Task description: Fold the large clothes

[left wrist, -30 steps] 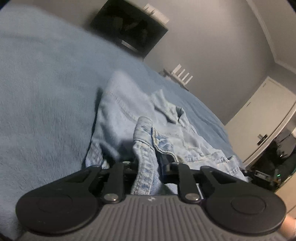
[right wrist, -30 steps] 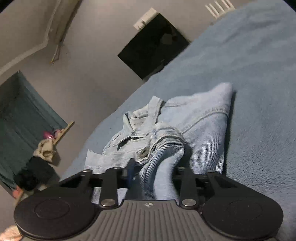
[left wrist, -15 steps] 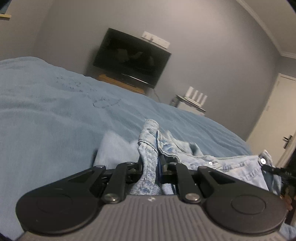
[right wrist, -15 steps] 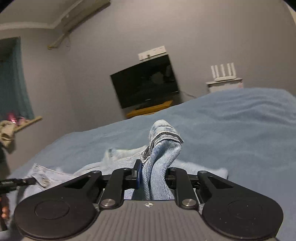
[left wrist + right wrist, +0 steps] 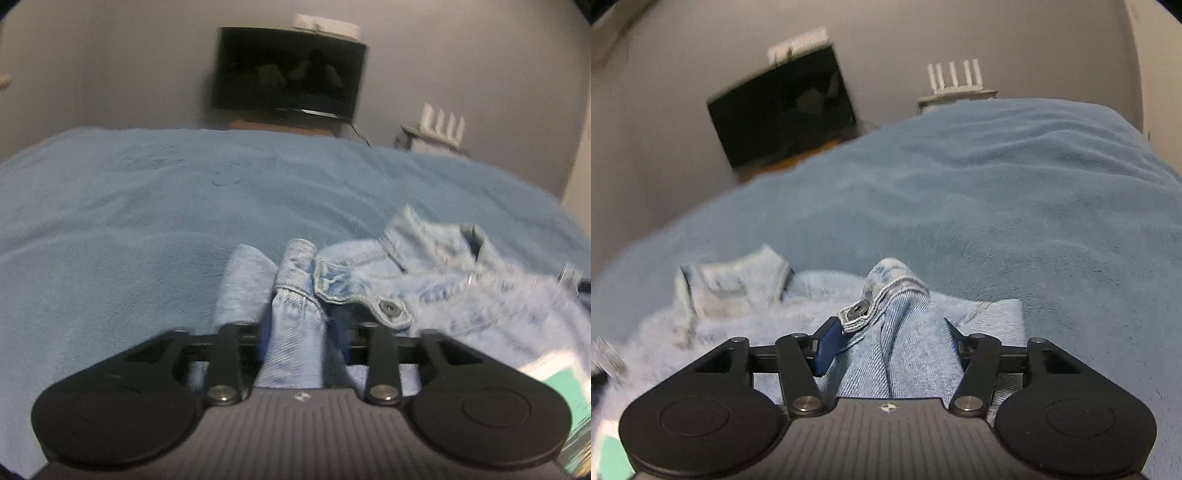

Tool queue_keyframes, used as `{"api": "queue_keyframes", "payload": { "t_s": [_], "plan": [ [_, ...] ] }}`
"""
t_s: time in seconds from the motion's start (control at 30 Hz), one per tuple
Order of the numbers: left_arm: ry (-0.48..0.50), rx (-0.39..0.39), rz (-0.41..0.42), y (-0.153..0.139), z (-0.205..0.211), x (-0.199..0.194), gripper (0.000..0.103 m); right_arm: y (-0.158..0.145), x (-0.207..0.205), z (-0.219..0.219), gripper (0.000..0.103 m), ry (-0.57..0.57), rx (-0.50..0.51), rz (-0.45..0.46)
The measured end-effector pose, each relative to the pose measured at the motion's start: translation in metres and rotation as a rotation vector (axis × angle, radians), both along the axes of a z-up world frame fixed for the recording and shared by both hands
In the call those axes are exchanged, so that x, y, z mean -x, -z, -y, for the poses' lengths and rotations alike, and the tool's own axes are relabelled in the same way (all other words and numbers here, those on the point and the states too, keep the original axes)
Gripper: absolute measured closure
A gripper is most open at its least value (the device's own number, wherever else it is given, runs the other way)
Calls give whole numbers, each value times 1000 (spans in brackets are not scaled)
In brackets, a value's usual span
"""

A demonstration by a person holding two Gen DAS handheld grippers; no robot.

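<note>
A light blue denim jacket [image 5: 436, 291] lies bunched on the blue bed blanket [image 5: 184, 206]. My left gripper [image 5: 295, 332] has its jaws parted wide, with a fold of the jacket's edge lying loosely between them. My right gripper [image 5: 890, 336] also stands open with a buttoned fold of the jacket [image 5: 897, 332] between its fingers. The collar [image 5: 738, 284] shows to the left in the right wrist view. The fingertips are mostly hidden by cloth.
A dark TV [image 5: 288, 74] hangs on the grey wall beyond the bed. A white router [image 5: 955, 79] stands on a small shelf at the right. The blanket [image 5: 997, 192] stretches wide ahead of the jacket.
Both grippers have carried the jacket's edge forward and down onto the bed, then widened their jaws. The cloth now sits loosely between them. The views have levelled toward the wall.
</note>
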State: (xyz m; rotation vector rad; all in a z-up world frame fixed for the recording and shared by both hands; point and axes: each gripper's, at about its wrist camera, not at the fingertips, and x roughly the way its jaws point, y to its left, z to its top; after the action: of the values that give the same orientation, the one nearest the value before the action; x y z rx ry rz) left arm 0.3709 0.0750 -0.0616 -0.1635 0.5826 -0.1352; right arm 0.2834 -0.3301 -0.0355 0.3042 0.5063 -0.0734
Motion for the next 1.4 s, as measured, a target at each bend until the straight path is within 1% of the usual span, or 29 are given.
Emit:
{"api": "queue_keyframes", "payload": {
  "t_s": [0.07, 0.1, 0.17, 0.2, 0.27, 0.3, 0.33, 0.4, 0.43, 0.47, 0.5, 0.53, 0.57, 0.63, 0.67, 0.73, 0.8, 0.83, 0.9, 0.93, 0.97, 1.03, 1.1, 1.13, 1.17, 1.23, 1.27, 1.3, 1.4],
  "plan": [
    [-66, 37, 61, -10, -7, 19, 46, -7, 22, 1, 43, -15, 70, 84],
    [-78, 46, 92, -15, -10, 29, 45, -8, 27, -2, 43, -27, 102, 121],
    [-45, 54, 150, -22, -5, 47, 45, -13, 31, -11, 47, -103, 145, 164],
    [-6, 47, 160, -23, 2, 52, 45, -12, 31, -20, 50, -149, 170, 155],
    [102, 10, 130, -20, 24, 54, 45, -12, 20, -35, 69, -230, 216, 115],
    [141, -18, 115, -17, 35, 52, 45, -8, 14, -45, 73, -262, 254, 82],
    [154, -72, 97, -11, 46, 50, 45, -3, 8, -54, 75, -271, 302, 40],
    [100, -182, 31, 4, 58, 38, 45, 9, -8, -63, 79, -216, 393, -53],
    [68, -195, 0, 13, 55, 31, 45, 15, -14, -59, 79, -170, 406, -84],
    [46, -172, -2, 19, 48, 27, 44, 19, -19, -51, 79, -142, 374, -104],
    [35, -137, 1, 23, 39, 27, 44, 23, -22, -42, 79, -134, 309, -112],
    [26, -99, -1, 27, 32, 26, 44, 28, -23, -36, 80, -125, 268, -109],
    [31, -89, 2, 30, 30, 26, 44, 31, -21, -33, 81, -113, 242, -88],
    [43, -121, 28, 37, 32, 29, 44, 37, -11, -25, 85, -86, 186, -36],
    [43, -129, 40, 39, 34, 32, 44, 41, -5, -18, 93, -64, 148, -24],
    [30, -128, 34, 40, 32, 33, 44, 43, 3, -7, 99, -49, 93, -17],
    [1, -97, 5, 33, 28, 33, 44, 37, 8, -5, 97, -54, 83, -16],
    [-16, -84, -10, 26, 28, 39, 44, 32, 16, -7, 90, -57, 91, -13],
    [-67, -48, -18, 13, 29, 62, 42, 22, 35, -18, 67, -71, 126, 26],
    [-80, -21, 3, 8, 31, 77, 40, 16, 51, -25, 51, -91, 145, 57],
    [-82, 15, 22, 5, 34, 93, 34, 13, 68, -32, 51, -120, 160, 90],
    [-61, 54, 12, 9, 48, 111, 31, 13, 94, -45, 51, -168, 156, 124],
    [1, 2, -13, 8, 72, 116, 31, 16, 107, -63, 51, -218, 151, 129],
    [31, -63, 4, 7, 88, 119, 31, 18, 109, -72, 52, -248, 164, 114],
    [51, -117, 15, 6, 99, 122, 31, 21, 114, -79, 52, -263, 185, 111],
    [69, -213, 6, 14, 114, 126, 30, 30, 113, -93, 52, -269, 280, 110],
    [69, -237, -6, 20, 115, 128, 29, 35, 115, -95, 53, -272, 330, 108],
    [63, -232, -14, 24, 110, 133, 28, 40, 119, -92, 53, -262, 367, 104],
    [76, -215, -23, 26, 87, 142, 29, 45, 134, -66, 53, -173, 366, 71]
  ]
}}
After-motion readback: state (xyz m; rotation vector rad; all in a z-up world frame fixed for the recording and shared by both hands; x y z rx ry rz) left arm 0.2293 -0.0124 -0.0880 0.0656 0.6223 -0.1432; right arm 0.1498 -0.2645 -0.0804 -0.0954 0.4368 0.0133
